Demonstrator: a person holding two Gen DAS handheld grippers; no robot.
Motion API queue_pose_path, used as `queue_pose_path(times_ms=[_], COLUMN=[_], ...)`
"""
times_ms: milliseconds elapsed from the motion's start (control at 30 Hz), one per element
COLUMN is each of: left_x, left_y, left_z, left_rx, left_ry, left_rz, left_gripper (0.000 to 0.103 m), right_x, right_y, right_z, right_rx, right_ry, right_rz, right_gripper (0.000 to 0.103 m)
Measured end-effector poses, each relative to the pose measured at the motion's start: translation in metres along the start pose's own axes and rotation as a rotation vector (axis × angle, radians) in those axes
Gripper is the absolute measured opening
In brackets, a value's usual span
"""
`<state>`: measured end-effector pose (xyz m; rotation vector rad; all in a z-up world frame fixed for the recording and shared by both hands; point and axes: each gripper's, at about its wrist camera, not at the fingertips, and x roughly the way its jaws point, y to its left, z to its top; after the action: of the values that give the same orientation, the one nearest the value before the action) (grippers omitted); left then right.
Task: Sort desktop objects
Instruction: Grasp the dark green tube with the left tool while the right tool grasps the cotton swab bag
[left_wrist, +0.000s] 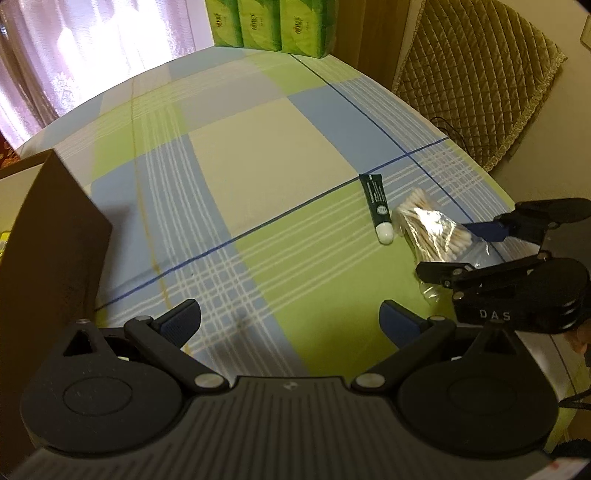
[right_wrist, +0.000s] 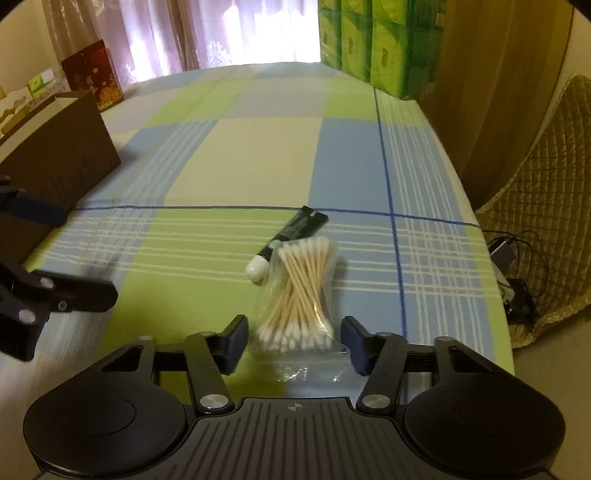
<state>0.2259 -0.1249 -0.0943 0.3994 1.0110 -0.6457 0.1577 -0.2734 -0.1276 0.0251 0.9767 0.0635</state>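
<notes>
Frankly, a few things stay unclear to me: the print on the dark tube (right_wrist: 295, 235) is too small to read, the brown cardboard box (right_wrist: 55, 155) at my left is cut off by the frame edge, and the clear bag of cotton swabs (right_wrist: 301, 295) partly covers the tube's lower side, so I cannot tell how far the two overlap.

My right tool (right_wrist: 293, 341) stands with its jaws spread wide, holding nothing. The bag lies straight ahead of it, its near end, where the white swab tips bunch together, sitting between the two blue pads without touching either that I can see. The tube lies just beyond, slanted, white cap toward me and to the left, touching the bag's far left corner.

My left tool (left_wrist: 290, 319) is likewise spread wide and empty, hovering over a bare green and blue patch. From there the tube (left_wrist: 378, 206) and the bag (left_wrist: 430, 230) lie well off to the right, next to my right tool (left_wrist: 461, 249).

Everything rests on a worktop (right_wrist: 258, 155) covered in a checked cloth of green, blue and cream with thin dark blue lines. Green packs (right_wrist: 373, 44) stand stacked at the far edge, pale curtains (right_wrist: 192, 33) glow behind, and a quilted cushion (right_wrist: 546, 206) sits off the right side above some cables (right_wrist: 517, 258).
</notes>
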Motion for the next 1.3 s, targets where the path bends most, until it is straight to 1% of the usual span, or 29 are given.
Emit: queue_pose_path(times_ms=[200,333,500,533,567,600,667,733,800,833,867,900,933,1033,1167,1300], left_x=[0.019,0.036,0.061,0.066,0.071,0.076,0.086,0.09,0.09,0.09,0.089,0.088,0.086,0.081,0.066,0.051], left_y=[-0.012,-0.025,-0.043,-0.046,-0.049,-0.051,-0.053,-0.054,-0.054,-0.053,-0.052,-0.051,-0.05,-0.042,-0.028,-0.01], left_z=[0.021,0.038,0.056,0.059,0.062,0.064,0.067,0.069,0.07,0.07,0.069,0.067,0.065,0.056,0.032,0.008], left_rx=[0.048,0.08,0.127,0.134,0.14,0.142,0.136,0.136,0.135,0.133,0.134,0.135,0.134,0.122,0.107,0.049], left_ry=[-0.017,-0.032,-0.04,-0.038,-0.032,-0.027,-0.007,-0.024,-0.028,-0.029,-0.031,-0.032,-0.031,-0.019,0.001,0.037], left_rz=[-0.035,-0.082,-0.121,-0.122,-0.123,-0.126,-0.134,-0.127,-0.126,-0.126,-0.125,-0.124,-0.122,-0.099,-0.046,-0.001], left_gripper=[0.099,0.095,0.083,0.079,0.072,0.067,0.047,0.046,0.04,0.034,0.027,0.022,0.014,0.013,0.013,0.013], right_x=[-0.002,-0.005,-0.009,-0.009,-0.01,-0.01,-0.01,-0.01,-0.01,-0.009,-0.008,-0.008,-0.008,-0.007,-0.006,-0.006], right_y=[-0.028,-0.046,-0.059,-0.06,-0.061,-0.062,-0.062,-0.062,-0.063,-0.063,-0.063,-0.062,-0.061,-0.06,-0.059,-0.058], right_z=[0.003,0.005,0.004,0.003,0.003,0.002,0.002,0.0,0.0,0.0,0.0,-0.001,-0.001,0.0,0.0,-0.001], right_rx=[0.077,0.118,0.162,0.169,0.173,0.175,0.175,0.177,0.18,0.18,0.179,0.175,0.17,0.159,0.152,0.141], right_ry=[-0.001,0.0,-0.001,-0.002,-0.004,-0.005,-0.008,-0.009,-0.011,-0.008,-0.005,-0.006,-0.006,-0.004,-0.002,-0.003], right_rz=[-0.02,-0.041,-0.049,-0.049,-0.048,-0.047,-0.044,-0.042,-0.039,-0.038,-0.038,-0.038,-0.039,-0.039,-0.039,-0.04], right_gripper=[0.046,0.046,0.046,0.046,0.046,0.046,0.046,0.046,0.045,0.045,0.045,0.045,0.045,0.045,0.045,0.045])
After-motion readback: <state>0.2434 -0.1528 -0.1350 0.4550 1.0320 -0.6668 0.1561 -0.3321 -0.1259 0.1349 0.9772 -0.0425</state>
